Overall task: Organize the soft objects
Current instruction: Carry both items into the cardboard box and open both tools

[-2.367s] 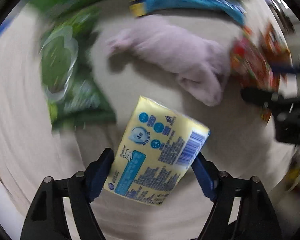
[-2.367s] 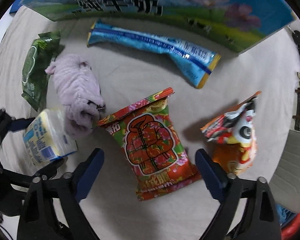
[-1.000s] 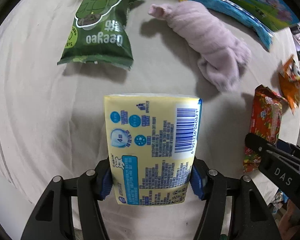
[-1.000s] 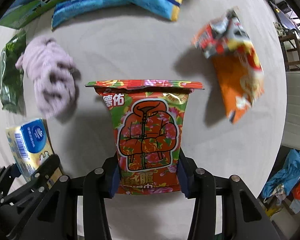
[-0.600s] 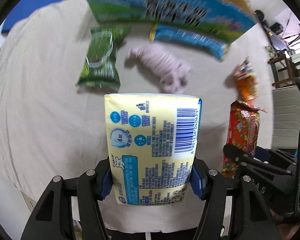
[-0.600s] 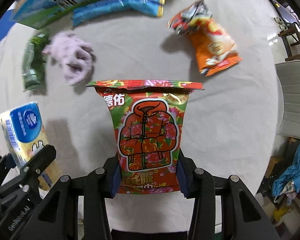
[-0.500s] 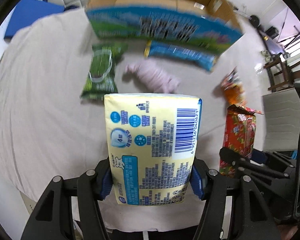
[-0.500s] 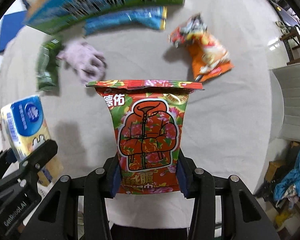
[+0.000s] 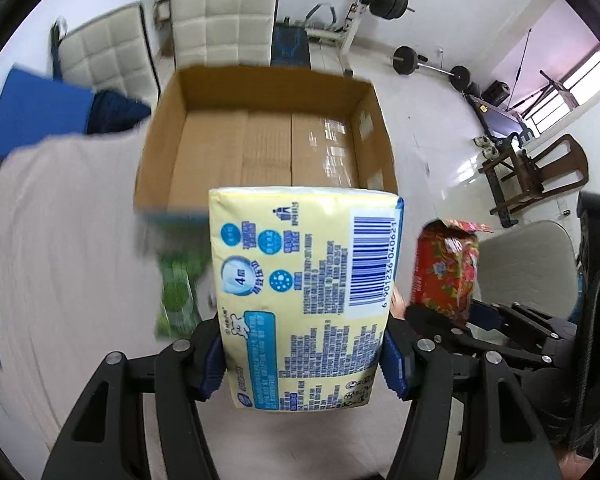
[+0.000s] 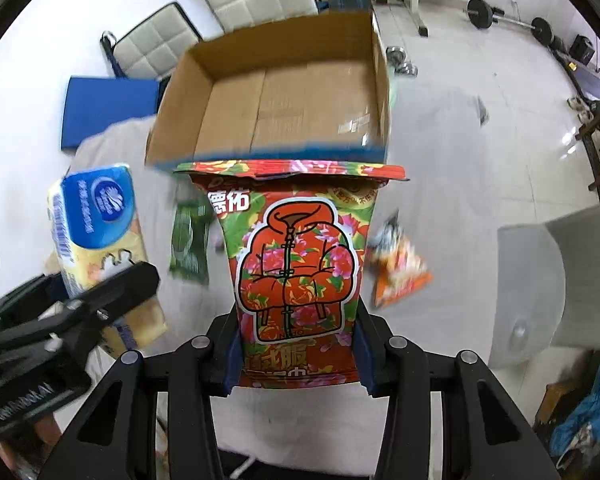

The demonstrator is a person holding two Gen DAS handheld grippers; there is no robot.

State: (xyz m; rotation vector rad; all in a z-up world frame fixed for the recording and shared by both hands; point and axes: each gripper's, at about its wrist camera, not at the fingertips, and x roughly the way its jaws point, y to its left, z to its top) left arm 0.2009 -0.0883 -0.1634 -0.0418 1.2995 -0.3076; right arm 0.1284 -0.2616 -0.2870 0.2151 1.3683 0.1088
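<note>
My left gripper is shut on a yellow tissue pack and holds it high above the bed. My right gripper is shut on a red floral snack bag, also raised. An open cardboard box with an empty bottom stands ahead of both; it also shows in the right wrist view. The tissue pack shows at the left of the right wrist view, and the red bag at the right of the left wrist view.
A green snack bag and an orange snack bag lie on the beige bed sheet below. White padded chairs, a blue mat and gym weights stand beyond the box.
Both grippers have lifted higher with their loads and tilted up toward the box. The box's open inside is now in view, and the items on the sheet have dropped low.
</note>
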